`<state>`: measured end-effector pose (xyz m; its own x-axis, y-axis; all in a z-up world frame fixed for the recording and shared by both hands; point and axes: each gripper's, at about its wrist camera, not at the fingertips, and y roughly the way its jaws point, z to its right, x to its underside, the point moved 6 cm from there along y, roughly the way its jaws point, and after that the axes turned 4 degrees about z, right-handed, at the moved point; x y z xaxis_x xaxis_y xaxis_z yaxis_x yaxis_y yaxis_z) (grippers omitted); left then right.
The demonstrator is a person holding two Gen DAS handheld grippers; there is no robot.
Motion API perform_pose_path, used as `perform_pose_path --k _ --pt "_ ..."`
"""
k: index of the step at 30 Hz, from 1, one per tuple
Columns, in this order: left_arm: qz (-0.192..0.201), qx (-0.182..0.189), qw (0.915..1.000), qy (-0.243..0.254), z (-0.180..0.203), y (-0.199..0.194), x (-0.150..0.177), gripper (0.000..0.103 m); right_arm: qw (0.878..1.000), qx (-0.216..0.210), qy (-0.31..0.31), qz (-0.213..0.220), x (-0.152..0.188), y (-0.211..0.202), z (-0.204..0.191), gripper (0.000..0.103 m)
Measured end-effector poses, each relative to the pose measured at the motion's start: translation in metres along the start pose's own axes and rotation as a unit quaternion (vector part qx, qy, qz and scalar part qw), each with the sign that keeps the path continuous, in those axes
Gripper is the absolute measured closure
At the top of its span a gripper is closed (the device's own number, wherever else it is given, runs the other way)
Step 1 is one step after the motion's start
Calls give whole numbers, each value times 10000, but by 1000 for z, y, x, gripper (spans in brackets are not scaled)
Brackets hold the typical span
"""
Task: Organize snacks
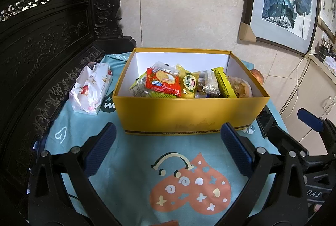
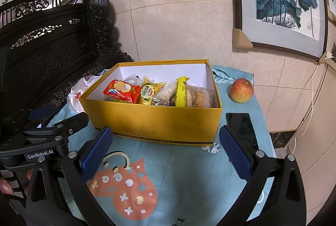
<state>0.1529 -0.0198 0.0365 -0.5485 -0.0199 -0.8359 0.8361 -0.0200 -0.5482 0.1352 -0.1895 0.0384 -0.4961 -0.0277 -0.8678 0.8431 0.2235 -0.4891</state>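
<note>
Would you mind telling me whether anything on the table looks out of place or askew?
Nothing is spilled or damaged. The snacks sit packed in the yellow box. Three things lie outside it on the cloth: an apple to its right, a dark phone nearer the right gripper, and a floral tissue pack to its left.

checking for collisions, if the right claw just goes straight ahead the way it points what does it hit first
Most likely the near wall of the yellow box. The right claw is open and empty, over the blue cloth, with the box wall straight ahead between its fingers. If it points slightly downward, the cloth could come first; the depth is unclear.
</note>
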Motion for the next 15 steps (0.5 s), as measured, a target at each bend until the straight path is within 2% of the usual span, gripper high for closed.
perform_pose_path --k 15 --pt "-77 -46 9998 -151 -7 3 4 2 10000 -2 -4 -17 2 1 0 1"
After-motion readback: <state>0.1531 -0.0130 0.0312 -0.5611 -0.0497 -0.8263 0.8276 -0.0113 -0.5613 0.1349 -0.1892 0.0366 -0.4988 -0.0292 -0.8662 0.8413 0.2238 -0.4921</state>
